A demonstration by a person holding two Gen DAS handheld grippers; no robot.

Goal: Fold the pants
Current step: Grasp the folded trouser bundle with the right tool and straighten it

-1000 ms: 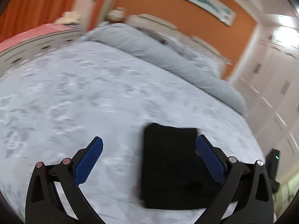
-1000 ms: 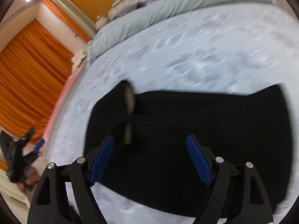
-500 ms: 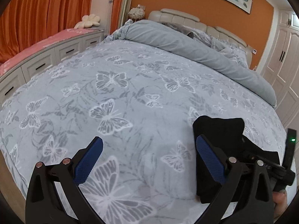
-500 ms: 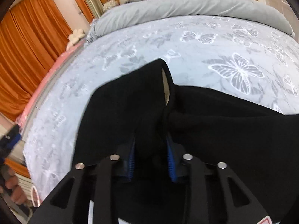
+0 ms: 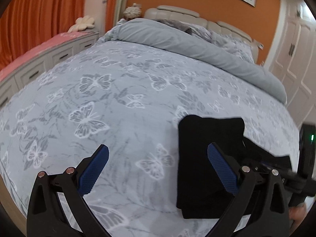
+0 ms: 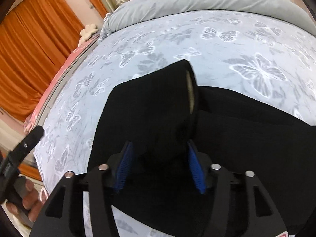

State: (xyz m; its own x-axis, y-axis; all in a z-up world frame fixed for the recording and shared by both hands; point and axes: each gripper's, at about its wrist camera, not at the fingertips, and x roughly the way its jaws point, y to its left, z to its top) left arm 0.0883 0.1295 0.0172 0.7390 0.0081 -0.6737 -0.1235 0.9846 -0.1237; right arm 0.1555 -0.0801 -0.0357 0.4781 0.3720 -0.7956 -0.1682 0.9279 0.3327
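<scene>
The black pants (image 6: 148, 108) lie folded on the butterfly-print bed (image 6: 237, 39). One fold stands raised, with a tan inner strip (image 6: 190, 92) showing. My right gripper (image 6: 160, 150) has that bunched fold between its blue pads; the jaws are opening, but fabric still fills the gap. In the left wrist view the pants (image 5: 207, 134) sit at the lower right. My left gripper (image 5: 158, 148) hangs open over bare bedspread, its right finger (image 5: 221, 169) in front of the pants' left edge. The left gripper's body (image 6: 29, 138) and a hand (image 6: 25, 193) show at the left edge.
A rolled grey duvet (image 5: 197, 45) and pillows lie across the head of the bed. A white drawer unit (image 5: 49, 59) with a pink top runs along the left side, orange curtains (image 5: 39, 9) behind it. White wardrobe doors (image 5: 296, 59) stand at the right.
My right gripper went from wide open over the pants to clamped on a raised fold, then widened a little. The left gripper swung left off the pants, then came partly back.
</scene>
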